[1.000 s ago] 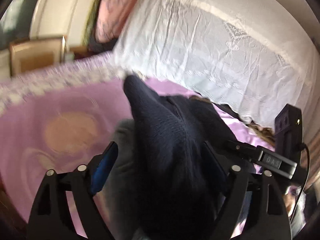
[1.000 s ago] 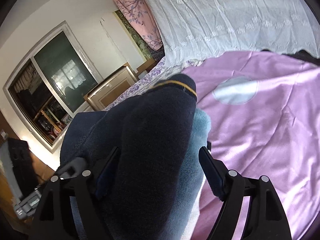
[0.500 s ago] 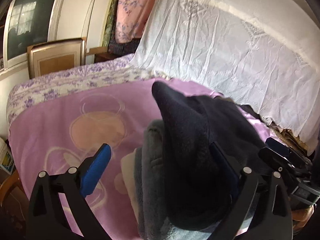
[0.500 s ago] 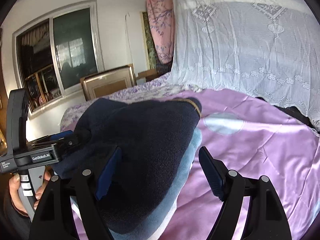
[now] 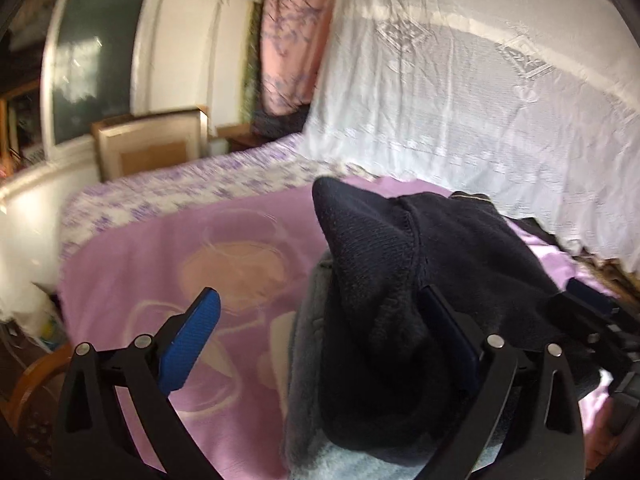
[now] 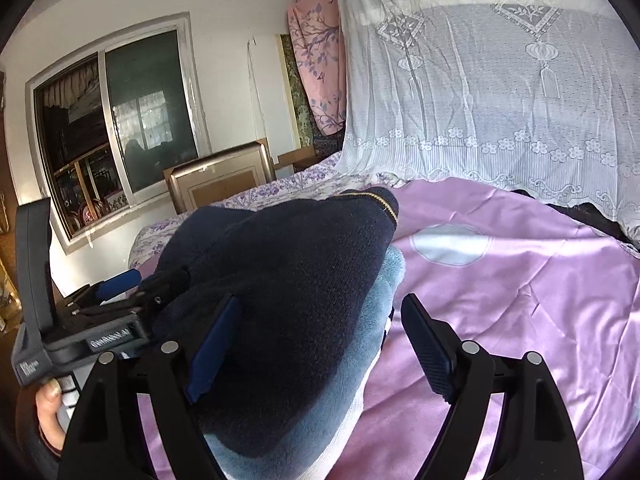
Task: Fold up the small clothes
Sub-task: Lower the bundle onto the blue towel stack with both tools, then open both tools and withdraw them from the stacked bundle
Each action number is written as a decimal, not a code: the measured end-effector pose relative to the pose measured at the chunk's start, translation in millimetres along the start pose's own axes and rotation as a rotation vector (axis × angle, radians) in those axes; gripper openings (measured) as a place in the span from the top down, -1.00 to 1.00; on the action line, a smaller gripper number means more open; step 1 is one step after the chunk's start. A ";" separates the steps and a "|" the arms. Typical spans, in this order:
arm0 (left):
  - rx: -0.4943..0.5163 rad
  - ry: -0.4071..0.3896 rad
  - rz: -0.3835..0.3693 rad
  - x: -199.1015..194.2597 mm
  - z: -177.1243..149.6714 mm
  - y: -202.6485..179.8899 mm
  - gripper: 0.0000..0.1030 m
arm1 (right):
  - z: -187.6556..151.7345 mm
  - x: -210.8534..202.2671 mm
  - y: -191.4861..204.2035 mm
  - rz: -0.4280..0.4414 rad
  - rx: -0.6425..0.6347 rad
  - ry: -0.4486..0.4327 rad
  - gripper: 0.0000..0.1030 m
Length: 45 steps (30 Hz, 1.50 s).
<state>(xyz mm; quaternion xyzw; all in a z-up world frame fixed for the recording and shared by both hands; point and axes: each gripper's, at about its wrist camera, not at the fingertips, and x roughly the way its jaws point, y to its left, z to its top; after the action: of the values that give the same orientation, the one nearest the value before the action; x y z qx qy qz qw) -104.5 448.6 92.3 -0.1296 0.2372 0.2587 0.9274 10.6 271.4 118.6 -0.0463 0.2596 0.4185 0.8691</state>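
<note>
Against one second back: left gripper point(image 5: 316, 340) jaws wider, blue left pad now clear of the cloth; left view swung to take in window point(image 6: 116, 136) and wall, slightly blurred. Right view rolled upright from a strong tilt. Stack of clothes in much the same place between the jaws throughout

Counted: two grippers, one stack, three layers visible in it. One bed, one pink blanket point(image 6: 520, 288), one white lace cover point(image 6: 480, 80), one wooden headboard point(image 6: 220, 178)

Stack: dark navy knit garment point(image 6: 288, 300) on top, thick and rumpled, thin yellow line along one edge, peak standing up at the far end in the left view. Beneath it a pale blue-grey fleecy piece point(image 6: 380, 308), edge showing along the side. Below that a strip of white cloth point(image 6: 344, 428). Whole pile resting on the pink blanket, near the front edge of the bed

Left gripper: jaws spread wide, right finger against the navy knit, left one well clear, nothing clamped
Right gripper point(image 6: 320, 344): jaws opening, left pad touching the navy knit, right pad apart from the pile over bare blanket, no squeeze on the stack. Hand point(image 6: 50, 412) on the left gripper's handle at lower left of the right view
</note>
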 end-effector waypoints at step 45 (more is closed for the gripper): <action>0.130 -0.093 0.258 -128.2 -51.3 -56.7 -0.91 | -65.3 -109.3 -2.9 0.126 -0.030 -0.067 -0.93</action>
<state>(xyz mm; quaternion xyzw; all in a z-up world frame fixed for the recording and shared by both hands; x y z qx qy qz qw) -189.5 329.1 120.1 -0.0254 0.2251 0.3656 0.9028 -70.5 173.2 115.6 -0.0288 0.2263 0.4777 0.8484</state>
